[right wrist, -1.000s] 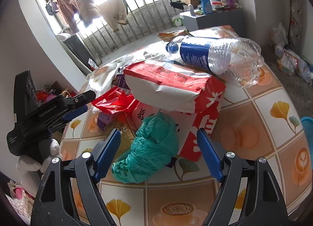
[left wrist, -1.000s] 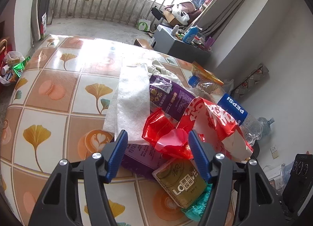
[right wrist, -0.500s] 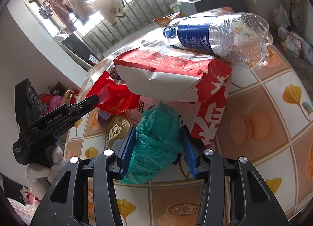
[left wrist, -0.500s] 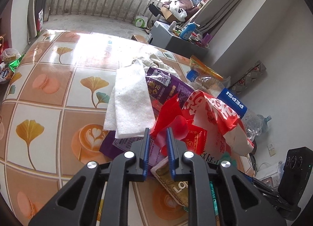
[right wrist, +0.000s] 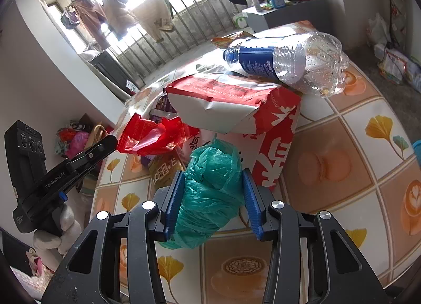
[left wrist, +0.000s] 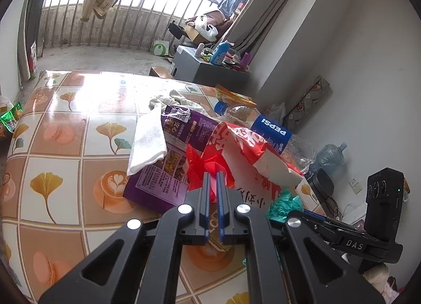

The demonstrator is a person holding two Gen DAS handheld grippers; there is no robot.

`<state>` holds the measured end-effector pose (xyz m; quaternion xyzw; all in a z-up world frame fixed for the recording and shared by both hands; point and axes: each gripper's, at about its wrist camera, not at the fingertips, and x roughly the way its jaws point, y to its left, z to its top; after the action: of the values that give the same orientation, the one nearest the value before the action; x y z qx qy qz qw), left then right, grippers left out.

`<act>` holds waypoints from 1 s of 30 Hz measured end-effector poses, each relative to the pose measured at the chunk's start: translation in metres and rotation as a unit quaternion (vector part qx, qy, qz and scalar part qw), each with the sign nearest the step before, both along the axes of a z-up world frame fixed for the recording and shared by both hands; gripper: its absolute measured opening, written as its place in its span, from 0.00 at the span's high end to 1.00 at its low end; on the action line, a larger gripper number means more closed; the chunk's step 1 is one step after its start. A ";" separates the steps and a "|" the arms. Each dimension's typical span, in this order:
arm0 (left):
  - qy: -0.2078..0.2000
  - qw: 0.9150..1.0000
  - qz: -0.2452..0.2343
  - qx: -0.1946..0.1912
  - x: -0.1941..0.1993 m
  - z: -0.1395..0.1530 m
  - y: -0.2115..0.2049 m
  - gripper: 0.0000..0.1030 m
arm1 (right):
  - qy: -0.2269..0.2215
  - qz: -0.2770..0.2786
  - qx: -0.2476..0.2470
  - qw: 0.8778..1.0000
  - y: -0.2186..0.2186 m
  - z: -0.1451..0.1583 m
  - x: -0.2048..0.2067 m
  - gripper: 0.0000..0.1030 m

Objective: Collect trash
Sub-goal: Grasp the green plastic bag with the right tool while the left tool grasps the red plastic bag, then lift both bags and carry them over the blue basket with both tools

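Trash heaps the table — your left gripper pinches the red wrapper, your right gripper has just been closing, clamping the green bag.

Red wrapper; teal bag; purple box; ginkgo-leaf tablecloth.

Sunlit barred window — grey cabinet beneath.

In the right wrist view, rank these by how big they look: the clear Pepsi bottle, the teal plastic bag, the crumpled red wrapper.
1. Clear Pepsi bottle with the blue label, largest.
2. Teal plastic bag, close behind; it is nearest the camera, so unsure.
3. Crumpled red wrapper, smallest.
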<state>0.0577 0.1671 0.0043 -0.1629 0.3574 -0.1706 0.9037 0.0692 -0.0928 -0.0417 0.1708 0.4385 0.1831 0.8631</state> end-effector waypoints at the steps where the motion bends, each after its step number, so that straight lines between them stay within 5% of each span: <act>1: -0.003 1.000 -0.001 -0.001 -0.001 0.002 0.001 1.00 | -0.002 0.001 0.003 1.000 -0.001 0.001 -0.002 0.61; 11: -0.063 0.998 -0.018 0.013 -0.032 0.046 -0.001 1.00 | -0.041 -0.003 0.022 0.999 -0.023 0.017 -0.030 0.61; 13: -0.049 0.998 -0.036 0.018 -0.028 0.042 -0.007 0.97 | -0.042 -0.005 0.027 0.999 -0.026 0.017 -0.033 0.61; 15: -0.020 0.998 -0.054 0.022 -0.020 0.032 -0.016 0.64 | -0.041 -0.008 0.031 0.999 -0.028 0.016 -0.033 0.61; 17: -0.014 0.997 -0.062 0.045 -0.012 0.022 -0.028 0.51 | -0.038 -0.010 0.033 0.999 -0.028 0.014 -0.031 0.61; 21: -0.018 0.989 -0.063 0.135 0.007 -0.002 -0.052 0.50 | -0.032 -0.009 0.031 0.999 -0.026 0.010 -0.026 0.61; 24: -0.009 0.984 -0.061 0.167 0.022 -0.019 -0.055 0.52 | -0.023 -0.009 0.030 0.999 -0.025 0.005 -0.024 0.61; 30: 0.014 0.981 -0.057 0.184 0.039 -0.035 -0.047 0.87 | -0.011 -0.012 0.030 0.999 -0.027 -0.004 -0.016 0.61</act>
<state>0.0969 0.1204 -0.0307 0.0241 0.4041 -0.1506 0.9019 0.0529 -0.1198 -0.0455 0.1998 0.4215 0.1875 0.8645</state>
